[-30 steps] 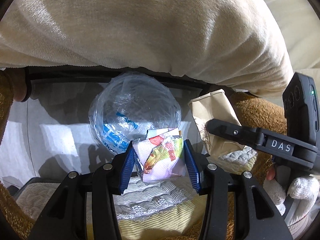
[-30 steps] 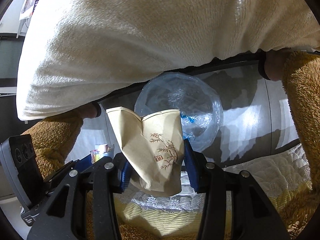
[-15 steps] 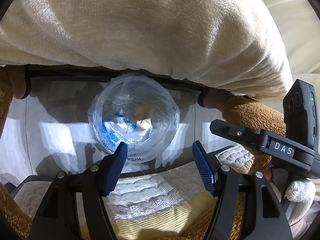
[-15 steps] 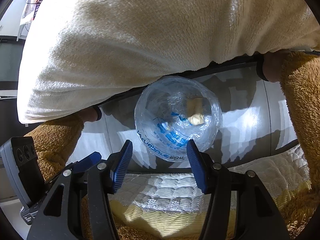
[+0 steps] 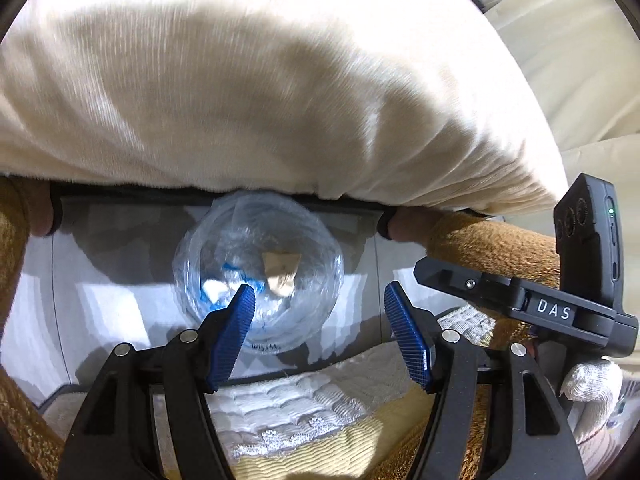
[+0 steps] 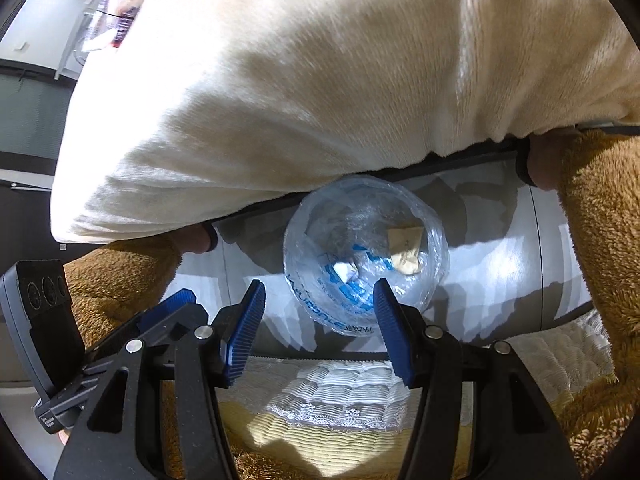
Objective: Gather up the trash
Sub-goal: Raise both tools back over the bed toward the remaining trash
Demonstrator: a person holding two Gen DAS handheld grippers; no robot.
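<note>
A clear plastic trash bag point(image 5: 304, 236) with blue print stands open on the grey floor below me; it also shows in the right wrist view point(image 6: 434, 264). Inside lie a tan paper bag point(image 5: 280, 270), seen too in the right wrist view point(image 6: 406, 246), and a small white wrapper point(image 6: 344, 270). My left gripper point(image 5: 320, 312) is open and empty above the bag's near rim. My right gripper point(image 6: 320, 308) is open and empty above the bag too. The right gripper's body point(image 5: 528, 308) shows at the right of the left wrist view.
A cream plush blanket point(image 5: 260, 80) hangs over the bag's far side. Brown fuzzy sleeves point(image 6: 600, 240) flank the bag. A white and yellow quilted bed edge point(image 5: 304, 412) lies under both grippers. A grey tiled floor point(image 6: 500, 264) surrounds the bag.
Both grippers opened. The left let go of the colourful wrapper and the right let go of the tan paper bag; both pieces dropped into the clear bag.
</note>
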